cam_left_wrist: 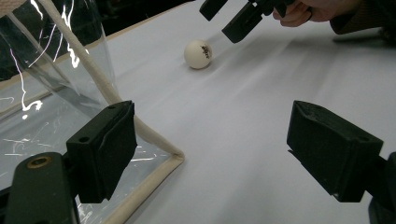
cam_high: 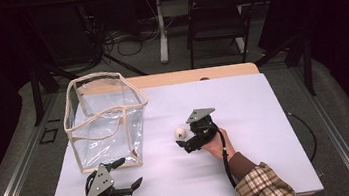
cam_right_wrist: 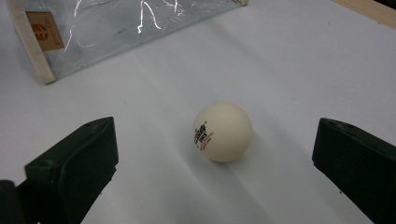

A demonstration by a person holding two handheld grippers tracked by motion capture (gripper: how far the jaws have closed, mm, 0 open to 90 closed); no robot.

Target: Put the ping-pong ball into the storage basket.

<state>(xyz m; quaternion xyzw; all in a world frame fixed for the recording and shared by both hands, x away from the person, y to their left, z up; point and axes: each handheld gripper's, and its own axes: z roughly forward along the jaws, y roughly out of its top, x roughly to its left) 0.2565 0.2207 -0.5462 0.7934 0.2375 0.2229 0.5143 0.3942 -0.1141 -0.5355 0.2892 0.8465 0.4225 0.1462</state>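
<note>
Close to the person, at the near edge of the white table (cam_high: 252,169), the left gripper (cam_high: 122,177) sits low with its jaws spread wide. Nothing is between them. In the left gripper view one jaw is just in front of the bottom corner of the clear bag (cam_left_wrist: 51,107), and the other jaw is out over bare table.

A bit farther in, the right gripper (cam_high: 184,144) is held in a hand (cam_high: 217,144) with a checked sleeve (cam_high: 266,187) behind it. Its jaws are wide too and hold nothing.

The little white ball (cam_high: 180,132) lies on the table, just past the tips of the right gripper. In the right gripper view the ball (cam_right_wrist: 223,132) sits between the two jaws but does not touch them; there is room on both sides. It has small red and dark print on it. In the left gripper view the ball (cam_left_wrist: 198,53) is farther off, with the right gripper (cam_left_wrist: 231,16) pointing down near it.

To the left of the ball stands the clear bag (cam_high: 104,119), open at the top, with a cream trim around its rim and edges. It is near the ball but apart from it.

Beyond the table are a dark chair (cam_high: 216,22) and cables on the floor (cam_high: 125,43).
</note>
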